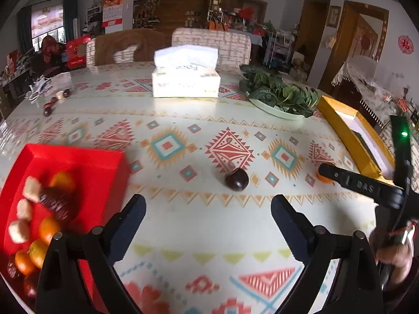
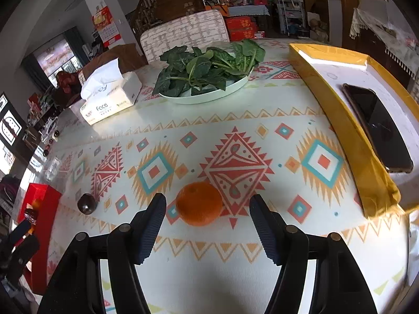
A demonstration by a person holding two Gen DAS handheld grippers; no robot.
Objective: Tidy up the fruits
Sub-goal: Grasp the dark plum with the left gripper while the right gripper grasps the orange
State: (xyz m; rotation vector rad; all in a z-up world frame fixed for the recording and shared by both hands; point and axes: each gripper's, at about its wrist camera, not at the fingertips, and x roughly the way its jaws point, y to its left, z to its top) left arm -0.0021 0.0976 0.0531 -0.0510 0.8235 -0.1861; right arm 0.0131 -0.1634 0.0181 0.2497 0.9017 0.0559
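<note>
Most fruit is already in the red tray (image 1: 78,162) at my left: several oranges, pale pieces and a dark fruit, all blurred. Two are left on the counter (image 1: 199,235): a dark plum-like fruit (image 1: 236,179) ahead of my left gripper (image 1: 208,210), and an orange (image 2: 199,203) just in front of my right gripper (image 2: 207,216). Both sets of fingers stand apart and empty; the orange isn't between the right ones yet. I'd judge the task mostly done, with two pickups and drops remaining. Greens plate (image 2: 209,96), tissue box (image 1: 185,83), phone (image 2: 377,125) aren't part of it.
</note>
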